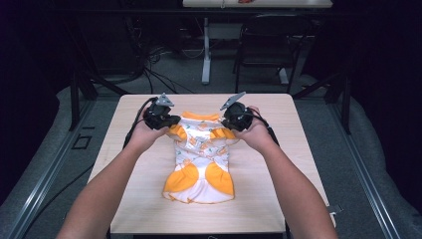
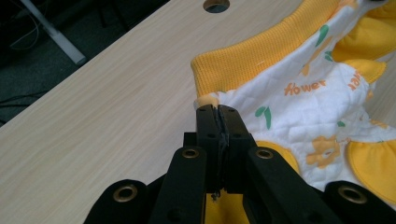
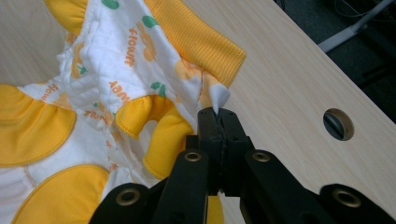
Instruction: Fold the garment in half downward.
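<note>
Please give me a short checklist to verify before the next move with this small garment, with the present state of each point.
1. Left gripper shut on the white and yellow quilted baby garment: ok.
2. Right gripper shut on its other corner beside the yellow ribbed waistband: ok.
3. How deep each pinch is: cannot tell.
4. Garment lies fully on the light wooden table: ok.
5. Cables free of the fabric: cannot tell.

small white-and-orange quilted garment [image 1: 203, 158], flat on table centre, ribbed collar far
</note>
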Demonstrator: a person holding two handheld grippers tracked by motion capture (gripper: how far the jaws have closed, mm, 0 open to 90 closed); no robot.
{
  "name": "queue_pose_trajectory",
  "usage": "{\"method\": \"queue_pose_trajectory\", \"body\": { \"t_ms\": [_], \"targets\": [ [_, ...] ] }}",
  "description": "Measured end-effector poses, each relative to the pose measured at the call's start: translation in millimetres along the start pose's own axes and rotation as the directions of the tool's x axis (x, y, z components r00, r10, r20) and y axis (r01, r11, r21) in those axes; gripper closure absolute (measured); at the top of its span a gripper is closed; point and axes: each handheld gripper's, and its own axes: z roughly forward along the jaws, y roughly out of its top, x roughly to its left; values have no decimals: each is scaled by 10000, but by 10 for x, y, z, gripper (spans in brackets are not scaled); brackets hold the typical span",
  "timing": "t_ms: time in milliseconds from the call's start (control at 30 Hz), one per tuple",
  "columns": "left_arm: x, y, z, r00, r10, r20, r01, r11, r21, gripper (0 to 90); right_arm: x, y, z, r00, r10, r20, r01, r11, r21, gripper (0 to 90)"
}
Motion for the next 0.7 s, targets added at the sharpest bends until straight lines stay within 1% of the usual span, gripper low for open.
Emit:
{"method": "queue_pose_trajectory", "body": {
  "t_ms": [33,67,133,167,300,367,467,567,700],
  "targets": [
    [-1,1,-2,10000,13,-67,-13,10000,-40,885,1,13,-11,10000,-59,19,59,10000,19,896],
    [4,5,-12,10000,29,-55,-30,10000,-37,885,4,18,-12,10000,-20,38,20,10000,-76,896],
    [9,18,-31,10000,19,-89,-19,10000,-33,885,7,51,-39,9999,-92,106,93,9999,-106,896],
    [14,27,-44,9999,31,-118,-32,10000,-87,885,8,66,-53,9997,-161,157,162,9998,-70,896],
    [32,57,-107,9999,6,-135,-10,9995,-325,885,11,108,-96,9993,-242,292,248,9995,-210,896],
    [38,73,-134,9999,84,-124,-88,9994,-344,885,2,115,-117,9994,-215,271,222,9994,-276,896],
    [22,96,-153,9995,182,-269,-192,9991,-387,885,6,118,-129,9991,-232,353,243,9992,-311,896],
    [6,98,-160,9994,249,-241,-259,9987,-437,884,13,117,-144,9990,-246,384,261,9989,-394,896],
    [-51,70,-149,9986,504,-134,-510,9978,-414,884,41,99,-151,9972,-552,497,561,9982,-188,896]
  ]
}}
